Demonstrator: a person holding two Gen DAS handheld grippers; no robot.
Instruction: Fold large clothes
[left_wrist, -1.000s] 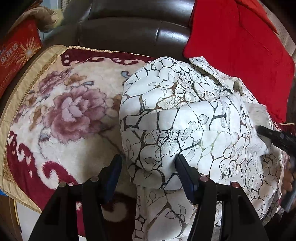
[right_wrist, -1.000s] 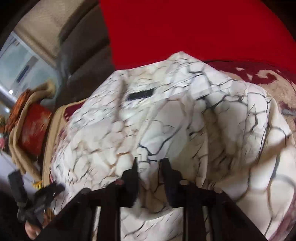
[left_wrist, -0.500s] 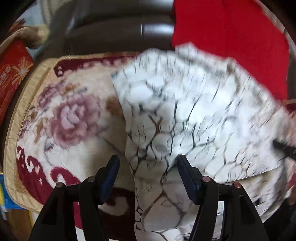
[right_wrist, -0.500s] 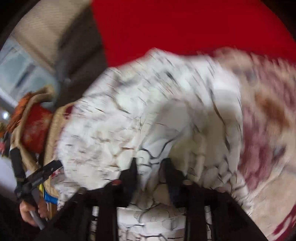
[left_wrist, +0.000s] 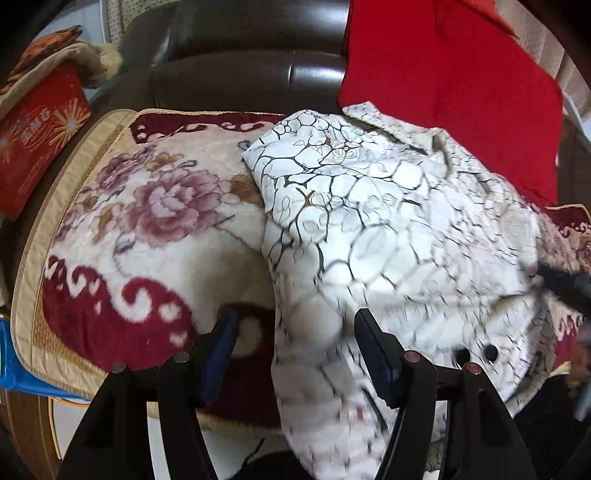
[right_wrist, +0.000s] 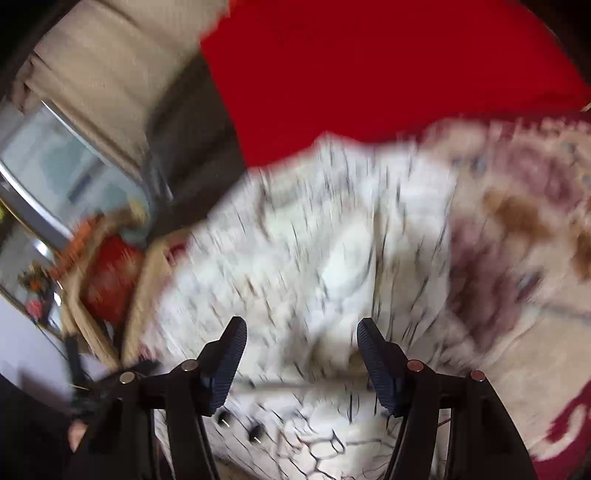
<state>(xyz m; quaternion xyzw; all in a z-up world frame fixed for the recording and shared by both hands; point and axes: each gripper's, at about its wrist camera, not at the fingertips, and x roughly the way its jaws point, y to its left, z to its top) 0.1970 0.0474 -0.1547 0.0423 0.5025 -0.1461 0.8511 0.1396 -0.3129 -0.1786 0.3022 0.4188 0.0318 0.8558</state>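
A white garment with a dark crackle print lies bunched on a floral blanket on the sofa seat. My left gripper hovers open over its near left edge. The cloth lies below and between the fingers, and neither pad presses on it. In the blurred right wrist view, my right gripper is over the same garment. Its jaws are opening, with cloth beneath them but nothing gripped. One dark finger of the right gripper shows at the left wrist view's right edge.
A dark leather sofa back rises behind the blanket, with a red cloth draped at its right. A red box sits beyond the blanket's left edge. Dark buttons show on the garment's near part.
My right gripper, shut on a fold of the garment a second ago, has spread its jaws and let the fold go. The left gripper stayed open and drew back slightly.
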